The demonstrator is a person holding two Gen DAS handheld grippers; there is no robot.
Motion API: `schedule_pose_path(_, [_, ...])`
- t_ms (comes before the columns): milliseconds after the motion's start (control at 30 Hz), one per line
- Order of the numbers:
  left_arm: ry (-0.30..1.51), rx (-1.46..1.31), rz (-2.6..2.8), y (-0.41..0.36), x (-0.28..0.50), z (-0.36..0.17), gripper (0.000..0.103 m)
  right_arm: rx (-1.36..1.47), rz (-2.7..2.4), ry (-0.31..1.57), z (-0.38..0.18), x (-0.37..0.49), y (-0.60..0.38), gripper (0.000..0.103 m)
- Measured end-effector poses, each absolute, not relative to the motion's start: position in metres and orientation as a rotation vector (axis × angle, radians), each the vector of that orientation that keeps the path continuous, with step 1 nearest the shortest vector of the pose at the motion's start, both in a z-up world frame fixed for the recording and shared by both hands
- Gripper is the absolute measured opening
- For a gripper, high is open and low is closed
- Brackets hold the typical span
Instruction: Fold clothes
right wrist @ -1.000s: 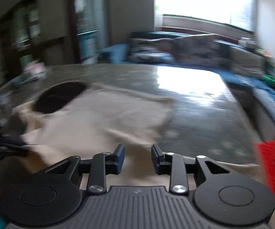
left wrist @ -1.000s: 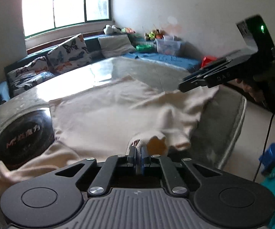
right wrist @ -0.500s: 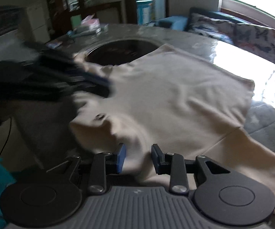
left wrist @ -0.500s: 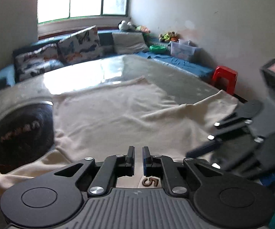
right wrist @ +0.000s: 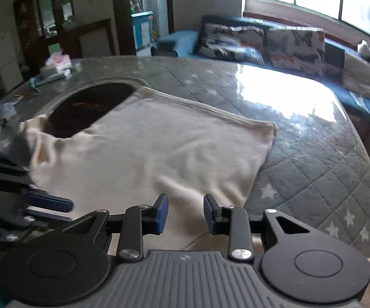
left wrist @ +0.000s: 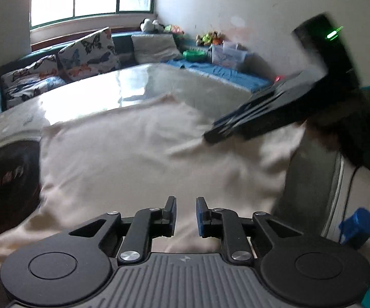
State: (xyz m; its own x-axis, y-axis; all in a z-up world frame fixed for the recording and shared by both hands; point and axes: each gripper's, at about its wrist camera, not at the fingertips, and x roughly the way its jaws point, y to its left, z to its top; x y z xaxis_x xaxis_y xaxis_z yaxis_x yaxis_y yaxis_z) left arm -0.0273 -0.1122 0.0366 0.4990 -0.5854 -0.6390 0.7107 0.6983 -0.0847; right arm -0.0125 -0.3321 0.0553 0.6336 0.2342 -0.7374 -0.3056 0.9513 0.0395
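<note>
Evidently smoothing: the shirt (left wrist: 138, 159) lies flat for folding; left gripper (left wrist: 184, 217) is opening, empty; right gripper (right wrist: 185, 214), at three o'clock, is parted, empty.

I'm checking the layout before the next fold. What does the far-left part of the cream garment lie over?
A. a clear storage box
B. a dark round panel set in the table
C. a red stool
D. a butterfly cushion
B: the cream garment overlaps the dark round panel.

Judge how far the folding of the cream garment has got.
Done: cream garment lies spread on the quilted table, one edge over the dark round inset. In hand: nothing; left gripper is opening, right gripper open above cloth. Left: every fold.
</note>
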Motion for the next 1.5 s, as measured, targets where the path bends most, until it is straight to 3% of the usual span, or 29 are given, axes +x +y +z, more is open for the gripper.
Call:
schedule_pose_path(333, [0.763, 0.181, -0.946, -0.173, -0.019, 0.015, 0.022, -0.061, 0.241, 0.893, 0.032, 0.048, -0.354, 0.029])
schedule_pose_path(1100, [0.790, 0.125, -1.024, -0.174, -0.039, 0.015, 0.036, -0.015, 0.124, 0.858, 0.026, 0.140, -0.374, 0.030])
schedule_pose_path(1233, [0.775, 0.127, -0.978, -0.158, -0.039, 0.024, 0.037, -0.046, 0.129, 0.856, 0.031, 0.141, -0.369, 0.031])
schedule_pose_path(1500, [0.677, 0.076, -0.556, -0.078, -0.017, 0.053, 0.041, -0.147, 0.230, 0.812, 0.055, 0.092, -0.340, 0.044])
